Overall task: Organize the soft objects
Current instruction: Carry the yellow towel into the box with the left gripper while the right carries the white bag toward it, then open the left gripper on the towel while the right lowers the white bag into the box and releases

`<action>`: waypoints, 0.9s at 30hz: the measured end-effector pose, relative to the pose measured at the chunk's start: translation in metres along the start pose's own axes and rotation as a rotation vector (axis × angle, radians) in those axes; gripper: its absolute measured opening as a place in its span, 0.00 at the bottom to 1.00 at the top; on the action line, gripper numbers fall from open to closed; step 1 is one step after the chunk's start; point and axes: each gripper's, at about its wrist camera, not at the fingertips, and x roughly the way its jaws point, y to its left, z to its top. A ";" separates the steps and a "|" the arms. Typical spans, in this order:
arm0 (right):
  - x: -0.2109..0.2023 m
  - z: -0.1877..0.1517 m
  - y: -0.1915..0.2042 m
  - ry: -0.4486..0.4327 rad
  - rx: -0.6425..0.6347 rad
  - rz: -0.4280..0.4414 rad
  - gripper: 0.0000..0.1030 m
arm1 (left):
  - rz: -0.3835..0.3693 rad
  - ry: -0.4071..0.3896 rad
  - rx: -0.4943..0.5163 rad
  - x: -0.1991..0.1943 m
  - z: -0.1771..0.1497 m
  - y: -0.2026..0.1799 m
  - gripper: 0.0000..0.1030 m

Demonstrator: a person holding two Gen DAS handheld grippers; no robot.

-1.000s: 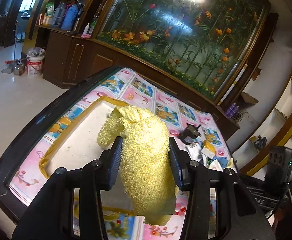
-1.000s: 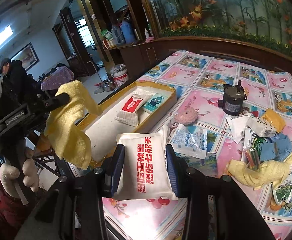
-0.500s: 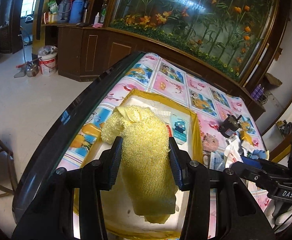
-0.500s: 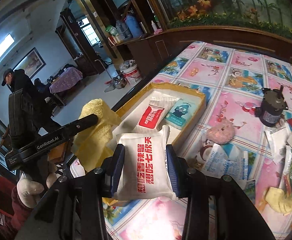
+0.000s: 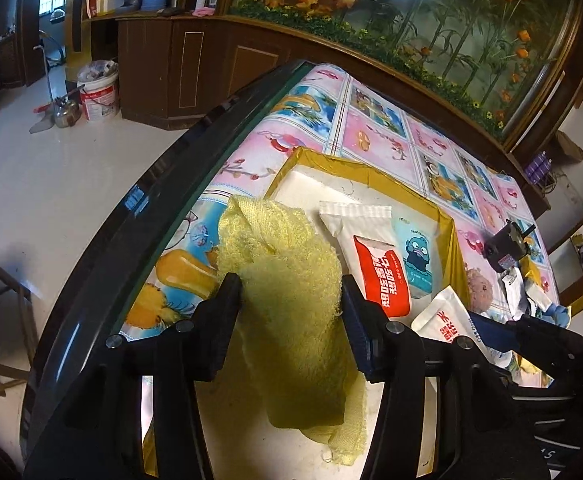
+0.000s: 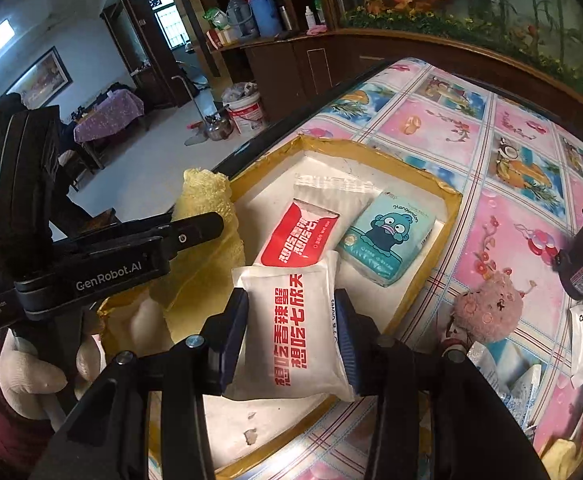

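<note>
Yellow towel [image 5: 287, 280] between the left gripper's [image 5: 287, 300] opening fingers and white pouch [image 6: 291, 320] between the right gripper's [image 6: 291, 328] opening fingers both hang over the tray's [image 6: 447, 216] 6 o'clock end, mid-release; next, I judge, retreat clear.

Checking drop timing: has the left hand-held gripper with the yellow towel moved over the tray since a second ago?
Yes. The left hand-held gripper, jaws opening around the yellow towel, has come in over the tray, nearer its red-and-white pack.
</note>
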 end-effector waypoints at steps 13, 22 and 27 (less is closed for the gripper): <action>-0.005 0.002 -0.006 -0.039 -0.008 -0.034 0.62 | -0.023 -0.043 -0.068 -0.025 0.006 0.005 0.58; -0.064 -0.023 -0.018 -0.169 0.038 0.000 0.62 | -0.120 -0.221 -0.081 -0.113 -0.028 -0.019 0.58; -0.075 -0.034 -0.031 -0.175 0.089 0.005 0.62 | -0.181 -0.293 -0.082 -0.145 -0.056 -0.032 0.58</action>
